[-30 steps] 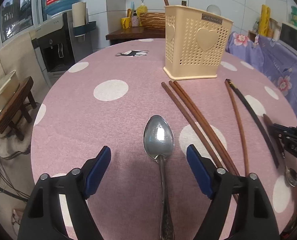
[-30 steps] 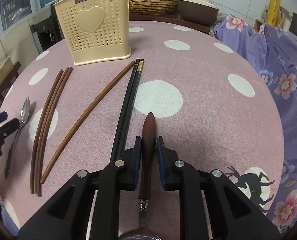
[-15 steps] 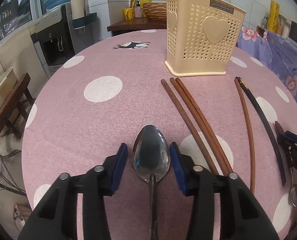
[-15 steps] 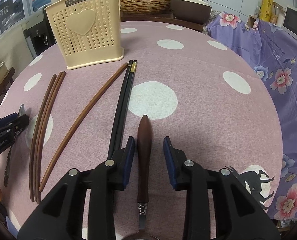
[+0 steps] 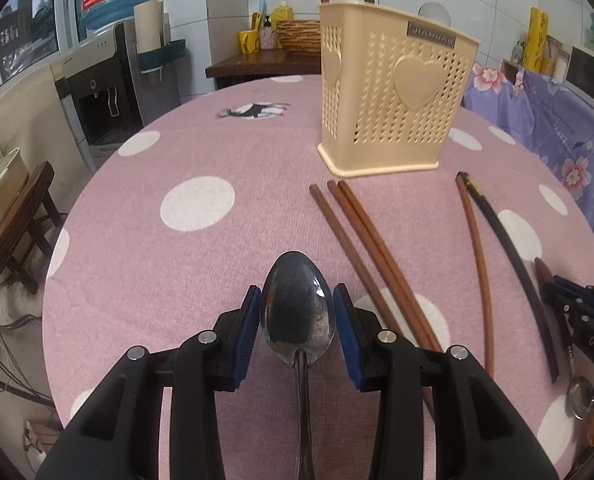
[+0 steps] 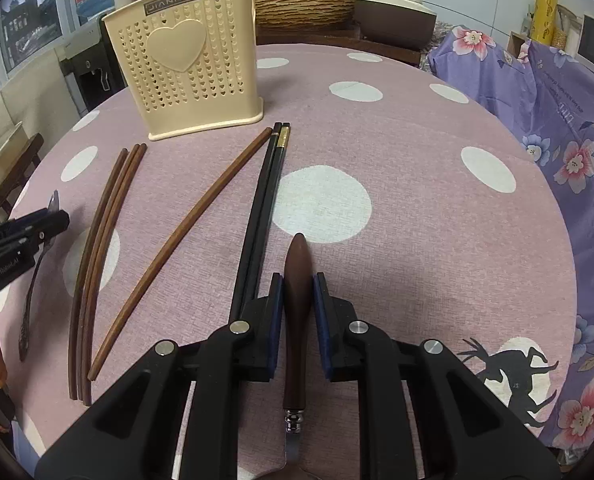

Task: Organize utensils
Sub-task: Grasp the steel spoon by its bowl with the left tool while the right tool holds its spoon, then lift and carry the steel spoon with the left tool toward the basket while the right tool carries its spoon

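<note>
Between my left claw's [image 5: 298, 318] blue pads sits the bowl of the steel spoon [image 5: 297, 312], clenched from both sides, its handle running back toward six o'clock under the claw. At two o'clock from that bowl lie three brown chopsticks [image 5: 371, 258] side by side, slanting up toward the cream utensil holder [image 5: 393, 104], which stands upright at one o'clock on the pink dotted tablecloth [image 5: 201, 240]. Farther right, a lone brown chopstick [image 5: 477, 264] and a pair of black chopsticks [image 5: 509, 256] lie at three o'clock.

My right claw [image 6: 298, 312] is closing on the wooden-handled spoon [image 6: 297, 300]; the pads sit against the dark handle on both sides, its rounded tip pointing to twelve o'clock and its metal neck showing at six. Just beside the left pad, the black chopsticks run up toward twelve, touching each other. The single brown chopstick lies at ten o'clock, the three brown ones farther out at nine, and the holder stands at eleven. A purple flowered cloth [image 6: 557, 140] hangs at two o'clock, beyond the table's edge.
</note>
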`<state>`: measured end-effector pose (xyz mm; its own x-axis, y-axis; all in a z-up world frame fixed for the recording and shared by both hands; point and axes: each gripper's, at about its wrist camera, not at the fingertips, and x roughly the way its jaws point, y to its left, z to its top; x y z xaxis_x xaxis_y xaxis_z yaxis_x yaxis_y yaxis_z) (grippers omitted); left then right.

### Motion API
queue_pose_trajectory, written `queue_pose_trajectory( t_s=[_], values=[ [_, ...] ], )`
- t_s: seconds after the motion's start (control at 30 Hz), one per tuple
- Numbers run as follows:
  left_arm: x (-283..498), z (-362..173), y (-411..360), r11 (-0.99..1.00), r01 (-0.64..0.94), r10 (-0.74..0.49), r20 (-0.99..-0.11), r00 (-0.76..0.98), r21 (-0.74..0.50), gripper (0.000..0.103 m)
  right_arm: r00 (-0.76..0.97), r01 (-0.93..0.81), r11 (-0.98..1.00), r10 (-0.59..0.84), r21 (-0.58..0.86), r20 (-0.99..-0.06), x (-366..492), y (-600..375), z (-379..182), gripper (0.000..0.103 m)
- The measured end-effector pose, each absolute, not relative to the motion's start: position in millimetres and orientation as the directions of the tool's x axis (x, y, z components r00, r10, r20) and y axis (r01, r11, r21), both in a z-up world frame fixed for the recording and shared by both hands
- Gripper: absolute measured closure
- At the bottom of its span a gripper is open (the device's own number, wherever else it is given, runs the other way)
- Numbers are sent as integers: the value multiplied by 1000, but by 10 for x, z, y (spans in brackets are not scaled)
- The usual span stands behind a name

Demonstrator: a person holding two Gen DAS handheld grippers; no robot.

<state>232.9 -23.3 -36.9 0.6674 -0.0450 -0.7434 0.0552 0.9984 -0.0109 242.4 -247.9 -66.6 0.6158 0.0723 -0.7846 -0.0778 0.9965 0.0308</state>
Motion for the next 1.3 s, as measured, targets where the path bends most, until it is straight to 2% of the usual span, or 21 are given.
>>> queue_pose_trajectory(
  t_s=[0.33,0.6,0.73,0.87,1.3],
  values=[
    [2187,86,-202,991,111,-129,-659,741,-70,66,711,-99,992,130,84,-691,2244,-2595,-248,87],
    [1943,667,-3,987,123,-160,-504,849,-106,66,822,-93,989,143,117,-551,1862,-2836,287,87],
    [1934,721,26,982,119,-171,-435,884,-144,66,845,-86,989,138,123,-517,1805,-2906,395,87],
    [2042,593,-17,974,139,-211,-475,855,-181,66,847,-79,989,132,123,-514,1818,-2892,398,87],
    [2147,243,32,973,102,-199,-521,830,-209,65,851,-69,990,123,125,-510,1812,-2907,380,87]
  ],
)
